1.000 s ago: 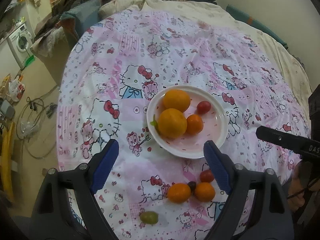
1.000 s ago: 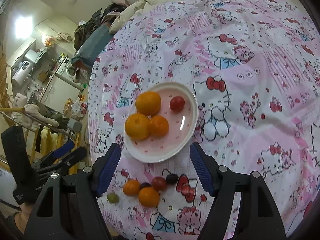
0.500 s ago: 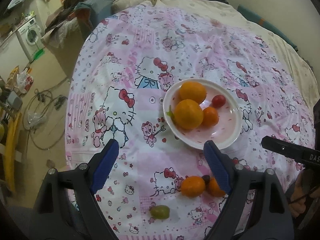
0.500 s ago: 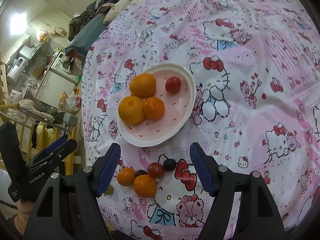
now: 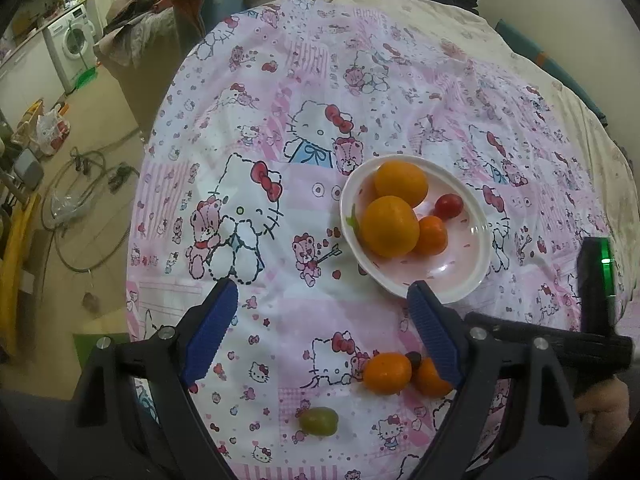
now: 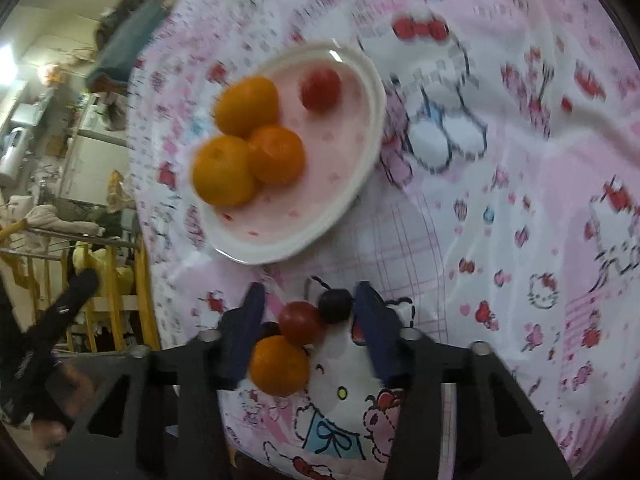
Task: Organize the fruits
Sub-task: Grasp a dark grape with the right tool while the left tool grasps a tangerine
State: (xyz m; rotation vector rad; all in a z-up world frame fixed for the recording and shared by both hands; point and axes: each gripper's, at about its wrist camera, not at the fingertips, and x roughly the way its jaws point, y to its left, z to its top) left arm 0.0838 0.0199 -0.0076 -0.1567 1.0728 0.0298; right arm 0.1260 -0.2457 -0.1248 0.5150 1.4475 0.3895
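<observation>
Right gripper (image 6: 308, 320): my fingers stand partly spread around the loose cluster on the cloth — a cherry tomato (image 6: 301, 322) and a dark grape (image 6: 335, 306) sit between the pads, not yet pinched as far as the blurred view shows.
Left gripper (image 5: 320, 332): my fingers spread wide, holding nothing, hovering over the Hello Kitty bedspread (image 5: 280, 152).
Bowl (image 5: 478, 276): ahead of both grippers, carrying three oranges (image 5: 389, 226) and one red tomato (image 5: 449, 206).
Still outside: two small oranges (image 5: 386, 367) just below my left gripper's right finger, an orange (image 6: 279, 365) back between my right fingers, and a green grape (image 5: 319, 421) lying apart, nearest the left gripper's base.
Progress: roughly half — four pieces in, about five left.
Next, I judge: close on the tomato without catching the grape.
</observation>
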